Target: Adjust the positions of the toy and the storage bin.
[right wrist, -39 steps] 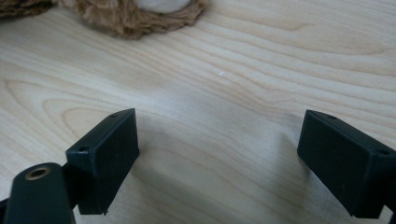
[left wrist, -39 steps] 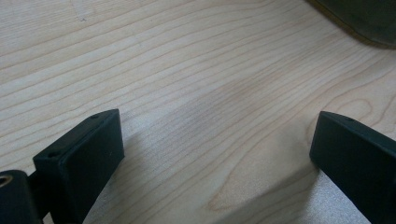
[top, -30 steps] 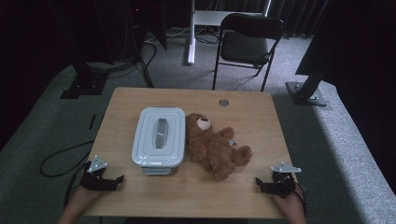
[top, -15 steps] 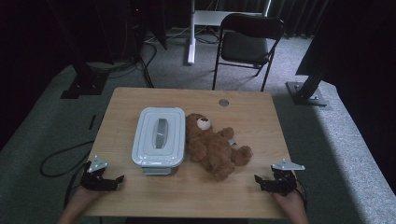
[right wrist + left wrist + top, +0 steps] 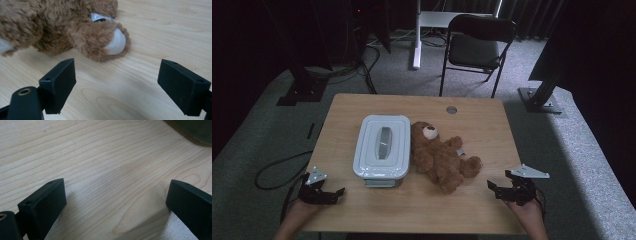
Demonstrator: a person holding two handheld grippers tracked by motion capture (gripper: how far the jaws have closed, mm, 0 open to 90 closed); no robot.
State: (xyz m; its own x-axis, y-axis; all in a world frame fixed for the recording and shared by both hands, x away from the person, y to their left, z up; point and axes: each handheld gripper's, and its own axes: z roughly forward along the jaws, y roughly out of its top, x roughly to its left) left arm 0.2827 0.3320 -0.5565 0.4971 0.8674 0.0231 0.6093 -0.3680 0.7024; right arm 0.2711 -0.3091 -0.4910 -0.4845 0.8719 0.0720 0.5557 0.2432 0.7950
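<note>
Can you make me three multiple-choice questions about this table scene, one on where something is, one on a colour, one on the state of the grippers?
1. Where does the teddy bear lie relative to the lidded container?
A. On top of it
B. Against its right side
C. Far off at the table's left edge

2. What colour is the bear's fur?
A. Brown
B. White
C. Black

3. How do the jaws of the right gripper stand?
A. Shut on the bear's foot
B. Shut on nothing
C. Open, apart from the bear

Answers: 1 B, the high view shows the bear touching the container's right side. 2 A, the fur is brown in both views. 3 C, the right gripper view shows a wide gap with bare table between the jaws.
</note>
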